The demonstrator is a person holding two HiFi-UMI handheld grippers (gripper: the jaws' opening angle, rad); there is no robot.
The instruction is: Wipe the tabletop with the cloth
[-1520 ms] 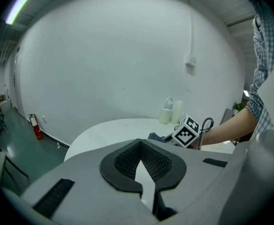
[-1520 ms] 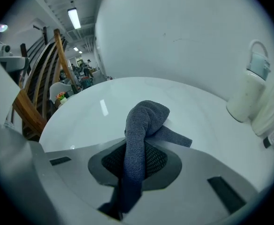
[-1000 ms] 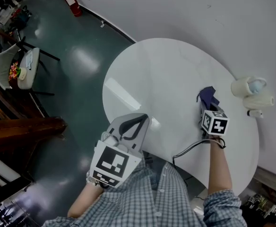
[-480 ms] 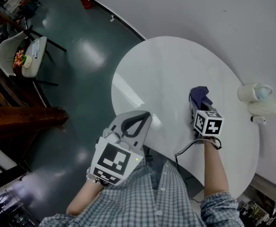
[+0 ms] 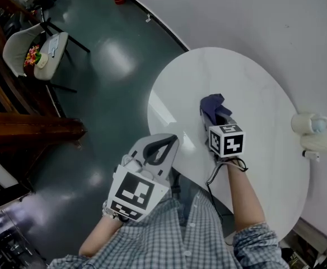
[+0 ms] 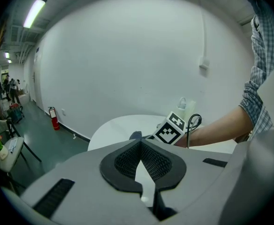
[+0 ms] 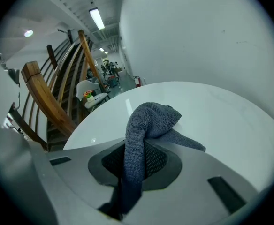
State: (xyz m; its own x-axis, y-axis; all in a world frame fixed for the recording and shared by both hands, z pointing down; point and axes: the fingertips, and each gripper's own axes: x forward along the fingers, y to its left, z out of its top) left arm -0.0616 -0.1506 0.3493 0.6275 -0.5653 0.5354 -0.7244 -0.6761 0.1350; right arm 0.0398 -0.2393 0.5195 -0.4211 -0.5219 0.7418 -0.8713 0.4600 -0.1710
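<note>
- Right claw (image 5: 209,118) pinching the cloth (image 5: 213,103): one dark strand clamped between the pads, the rest bunched just ahead of the tips.
- In the right gripper view, same cloth (image 7: 148,121) rising out of the right claw (image 7: 133,163), folded over forward, with a loose flap at the right lying on the worktop (image 7: 221,111).
- Long axis of the cloth in line with the claw, pointing toward the upper left of the head view.
- Bunch placed on the left half of the round white worktop (image 5: 258,83), near its left rim.
- Most of the bare surface to the right and toward the top of that frame; by judgement, next stroke a drag or a push across it, with the bunch kept down.
- Left claw (image 5: 164,143) at the lower left rim of the worktop, well apart from the cloth.
- In the left gripper view, left claw (image 6: 140,144) with pads pressed together at the tips, nothing between them.
- Right claw clearly the nearer one, already in possession of the cloth.
- Hidden: underside of the bunch, so cannot tell how firmly pressed on the surface; in the head view, pads covered by the marker cube (image 5: 226,140).
- No stain or wet trace to make out on the worktop.
- White containers (image 5: 310,129) at the right rim, too small to tell of what kind.
</note>
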